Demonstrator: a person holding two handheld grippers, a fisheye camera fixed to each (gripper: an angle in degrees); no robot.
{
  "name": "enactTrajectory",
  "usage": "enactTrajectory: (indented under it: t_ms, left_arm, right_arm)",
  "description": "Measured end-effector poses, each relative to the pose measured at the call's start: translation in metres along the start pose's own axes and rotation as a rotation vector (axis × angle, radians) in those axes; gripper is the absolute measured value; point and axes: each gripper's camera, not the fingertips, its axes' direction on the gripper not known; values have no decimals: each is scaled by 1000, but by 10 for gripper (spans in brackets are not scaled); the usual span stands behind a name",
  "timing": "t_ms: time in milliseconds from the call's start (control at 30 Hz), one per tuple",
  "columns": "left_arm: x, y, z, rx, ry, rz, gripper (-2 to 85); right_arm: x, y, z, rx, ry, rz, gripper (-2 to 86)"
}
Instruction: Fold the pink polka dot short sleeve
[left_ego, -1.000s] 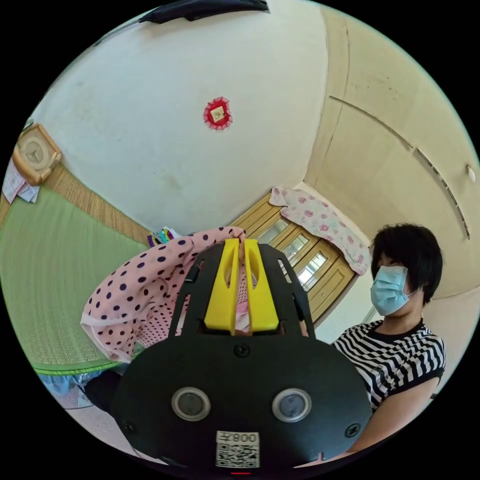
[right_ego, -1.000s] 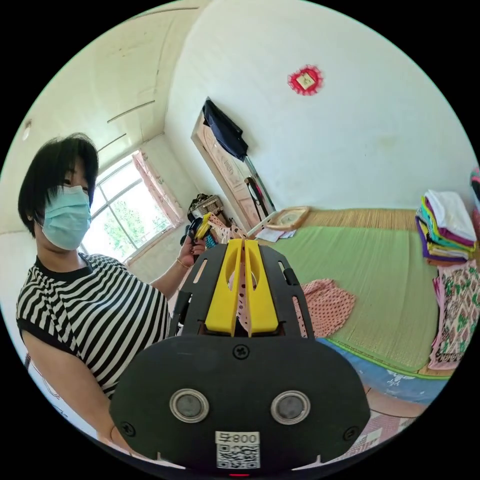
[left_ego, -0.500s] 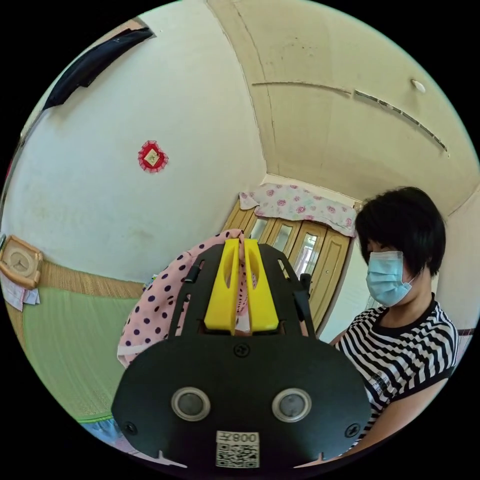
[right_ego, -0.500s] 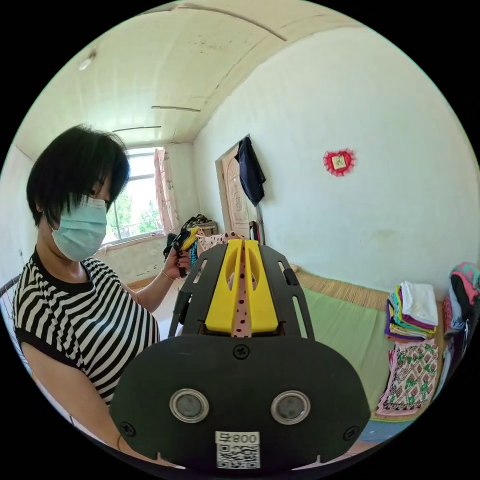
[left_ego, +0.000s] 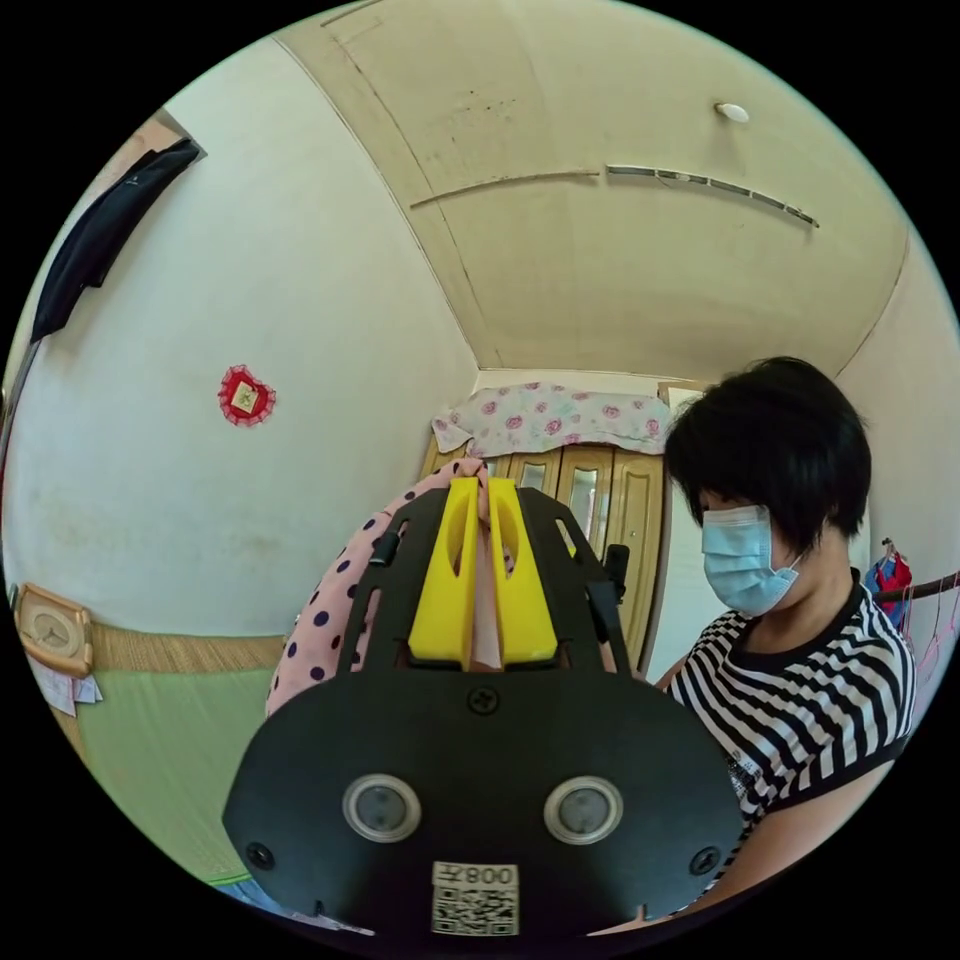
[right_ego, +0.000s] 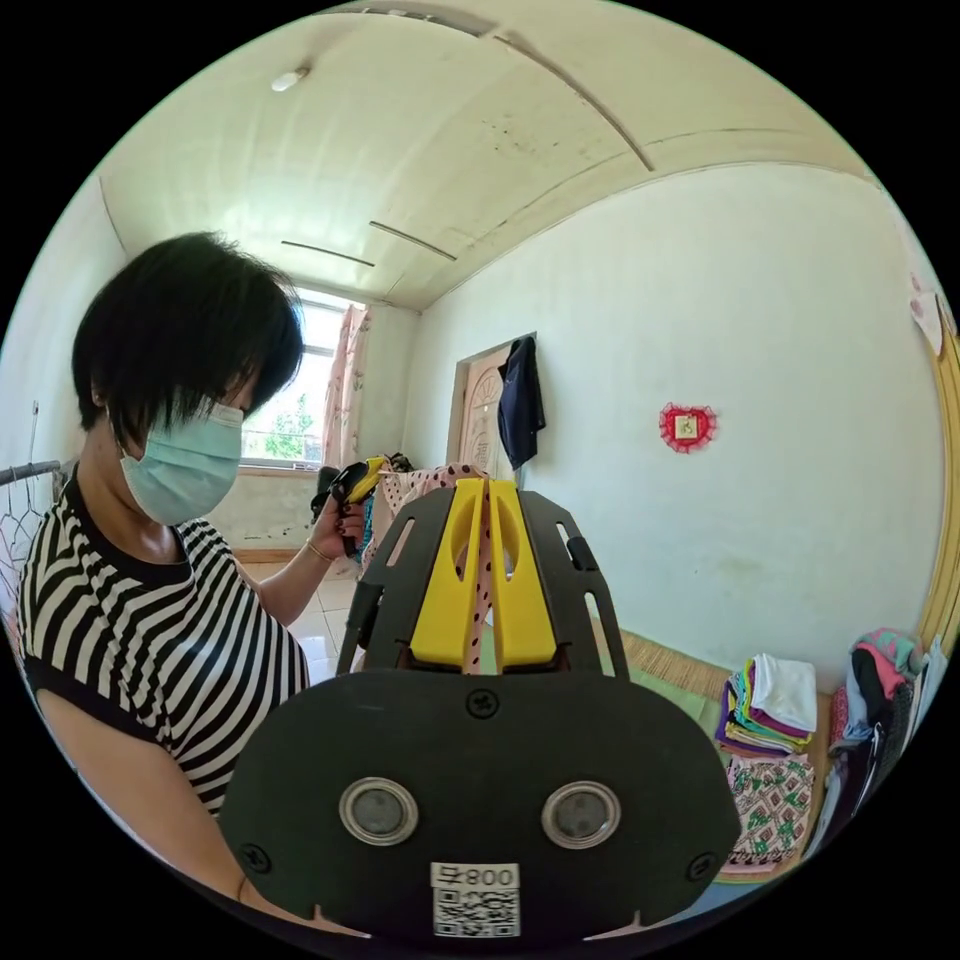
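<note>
1. White walls and a green bed mat at lower left form the backdrop
2. Left gripper fingers clench the pink polka dot short sleeve, centre frame
3. Right gripper fingers clench its fabric too

Right hand-held gripper clamps pink polka dot short sleeve; left hand-held gripper beyond.

Left gripper and right gripper both raised, yellow jaws closed together on cloth
</note>
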Motion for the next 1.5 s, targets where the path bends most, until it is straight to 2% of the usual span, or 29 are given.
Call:
enactTrajectory:
  t_ms: [400,733,967,1233,1333,1500]
  left_arm:
    - [88,-20,-105,57,-44,205,15]
    - [99,-24,-135,58,-107,347,15]
    - [64,-2,-141,50,-70,359,15]
    - [23,14,-114,-32,-199,424,14]
    - [-12,16,-92,-61,-217,410,15]
    - [-109,21,-46,-107,-196,271,15]
  right_arm:
    - [-28,-19,-77,102,71,-180,4]
    - [-24,-7,-98,150,199,-275,4]
    - [-3,29,-94,168,224,-296,4]
    - [44,78,-57,132,266,-236,4]
    - [80,92,-37,110,239,-177,3]
    - [137,114,5,64,213,-99,3]
